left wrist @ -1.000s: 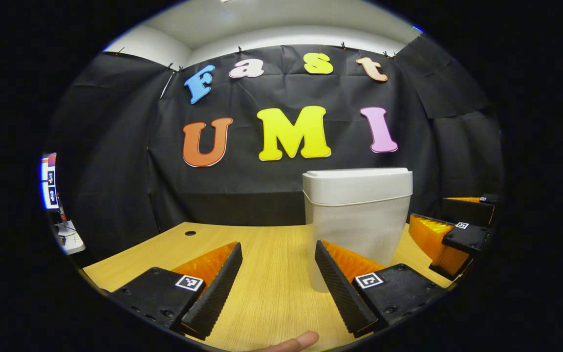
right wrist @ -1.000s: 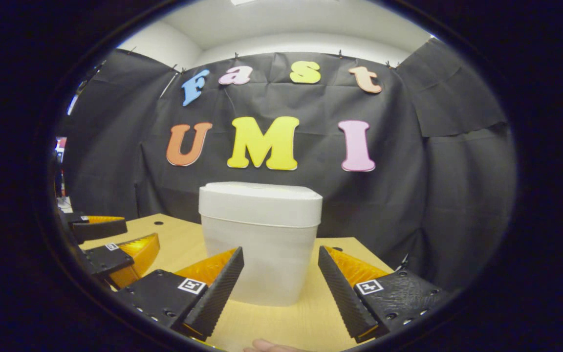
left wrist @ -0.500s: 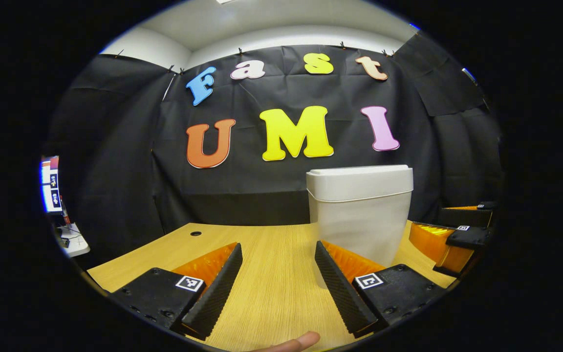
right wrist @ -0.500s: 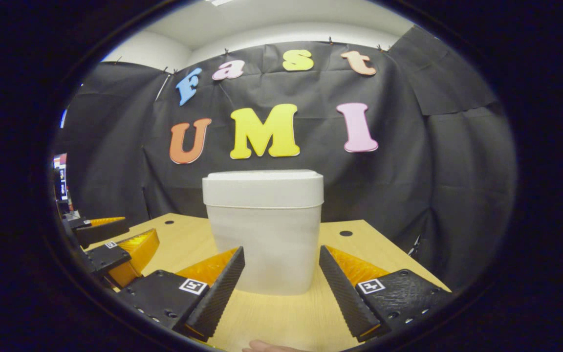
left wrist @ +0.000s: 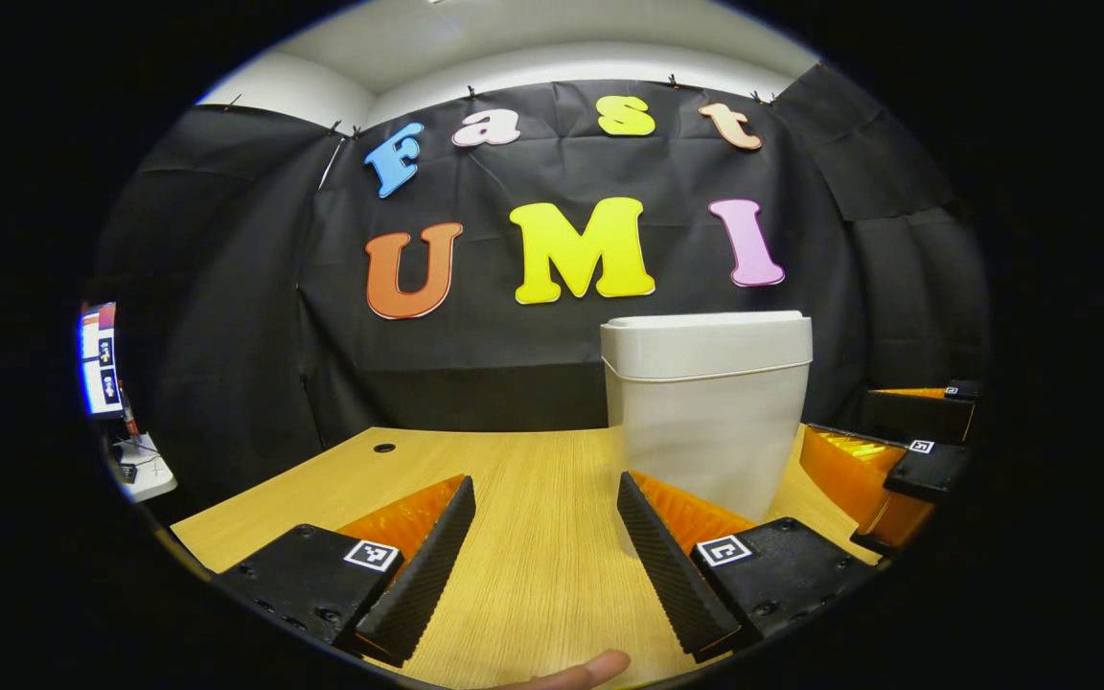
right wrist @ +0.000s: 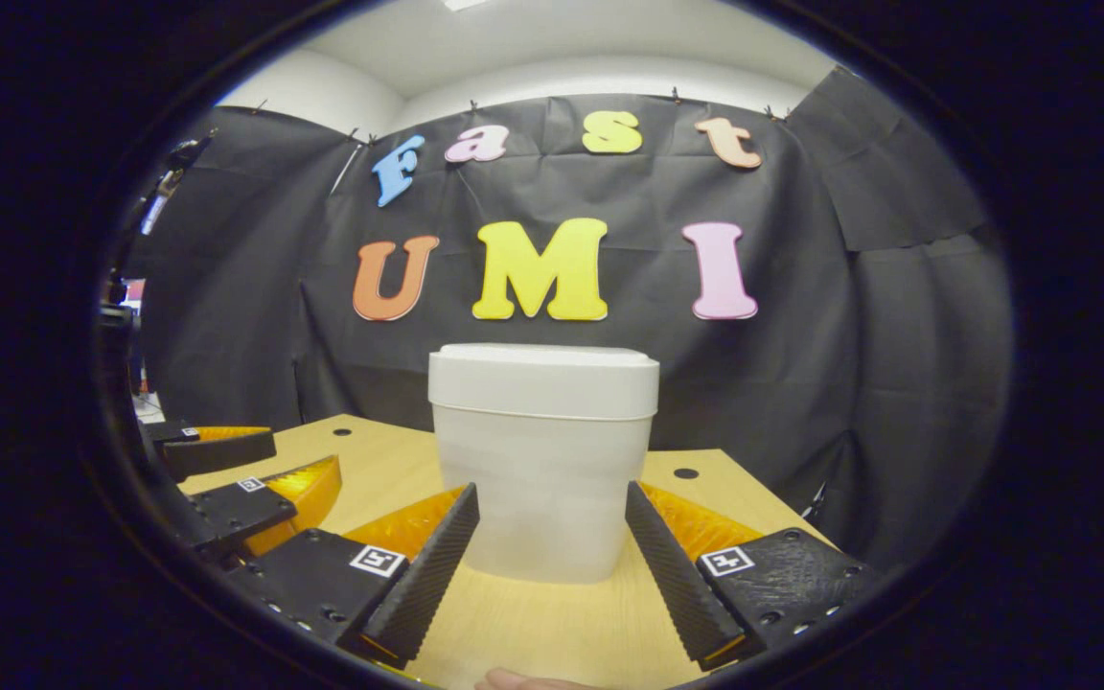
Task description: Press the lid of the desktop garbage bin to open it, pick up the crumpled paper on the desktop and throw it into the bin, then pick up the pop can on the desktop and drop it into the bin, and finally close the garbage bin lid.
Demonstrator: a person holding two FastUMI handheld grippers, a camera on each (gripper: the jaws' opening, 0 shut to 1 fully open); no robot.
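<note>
- White plastic, the garbage bin stood upright on the wooden desktop with its lid shut and flat; in the left gripper view it sat to the right of centre.
- The crumpled paper and the pop can could not be located from these pictures, so whether this was the opening press or the end of the task was a judgement I could not settle.
- If the press was in hand, it would go best with one finger brought down on the lid's top near its front edge, pushing straight down so the light bin did not slide or tip.
- The right gripper was held low and level, aimed square at the bin's body, fingers spread wide and holding nothing.
- The left gripper hung just beside it, pointing past the bin's left side, fingers equally wide apart and empty.
- Each gripper appeared at the edge of the other's view, near but apart.
</note>
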